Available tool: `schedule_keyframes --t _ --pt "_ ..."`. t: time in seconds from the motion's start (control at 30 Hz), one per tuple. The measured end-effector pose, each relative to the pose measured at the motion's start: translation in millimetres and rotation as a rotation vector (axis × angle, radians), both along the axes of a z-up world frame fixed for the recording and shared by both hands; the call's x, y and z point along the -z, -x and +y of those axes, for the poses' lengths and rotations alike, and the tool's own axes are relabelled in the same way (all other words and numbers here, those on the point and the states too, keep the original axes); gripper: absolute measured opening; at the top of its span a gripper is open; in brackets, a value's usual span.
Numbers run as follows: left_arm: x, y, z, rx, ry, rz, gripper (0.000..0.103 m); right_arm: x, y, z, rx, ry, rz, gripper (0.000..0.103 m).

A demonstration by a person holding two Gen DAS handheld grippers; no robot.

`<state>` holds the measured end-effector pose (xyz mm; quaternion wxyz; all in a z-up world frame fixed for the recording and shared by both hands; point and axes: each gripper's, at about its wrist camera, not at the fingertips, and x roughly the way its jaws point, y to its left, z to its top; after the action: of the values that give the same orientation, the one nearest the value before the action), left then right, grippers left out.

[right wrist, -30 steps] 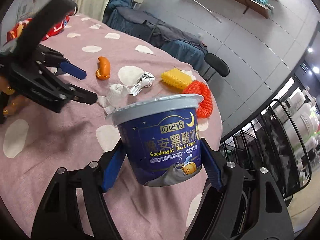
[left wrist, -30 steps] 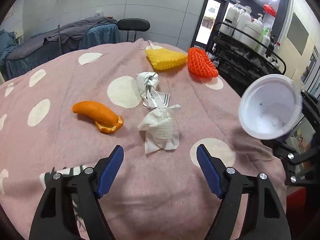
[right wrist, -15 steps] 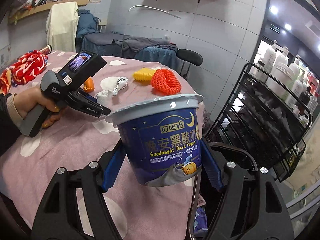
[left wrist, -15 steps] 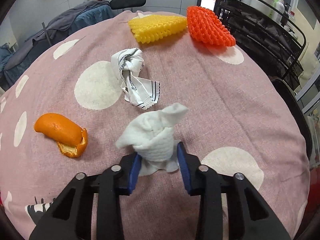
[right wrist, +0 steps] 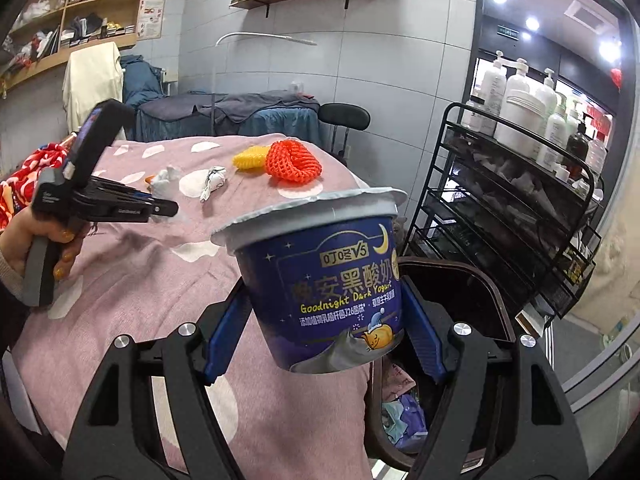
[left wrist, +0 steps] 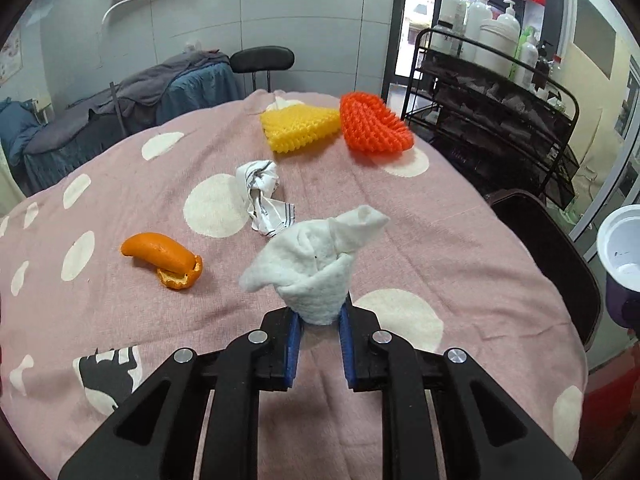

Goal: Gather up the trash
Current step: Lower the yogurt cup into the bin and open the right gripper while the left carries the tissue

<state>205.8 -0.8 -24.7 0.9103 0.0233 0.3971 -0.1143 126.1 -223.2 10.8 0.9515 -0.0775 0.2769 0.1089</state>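
My left gripper is shut on a crumpled white tissue, held just above the pink spotted bedcover. My right gripper is shut on a blue yogurt cup, held beside the bed over the open dark trash bin. The cup's white inside shows at the right edge of the left wrist view. An orange peel, a crumpled wrapper, a yellow foam net and a red foam net lie on the cover.
A black wire rack with white bottles stands right of the bin. A black stool and a covered bed stand beyond the cover's far edge. The bin holds some trash.
My left gripper closed on the white tissue and lifted it off the cover. My right gripper carried the yogurt cup rightward off the bed to above the bin.
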Motion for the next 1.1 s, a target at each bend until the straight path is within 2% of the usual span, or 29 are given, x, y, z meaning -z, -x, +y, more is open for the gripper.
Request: schedule_keyframes --t 0.37,0.73,1.1 --pt "-34 46 -42 0.104 0.15 -0.124 0.017 10 17 -26 0.061 -0.07 0.003 0.073" --pt "-31 60 -86 0.214 0.201 -0.112 0.017 31 11 -70 0.196 -0.122 0.034 0.073" --pt "-29 71 -118 0.29 0.212 -0.1 0.017 76 -22 -117 0.337 -0.097 0.149 0.073"
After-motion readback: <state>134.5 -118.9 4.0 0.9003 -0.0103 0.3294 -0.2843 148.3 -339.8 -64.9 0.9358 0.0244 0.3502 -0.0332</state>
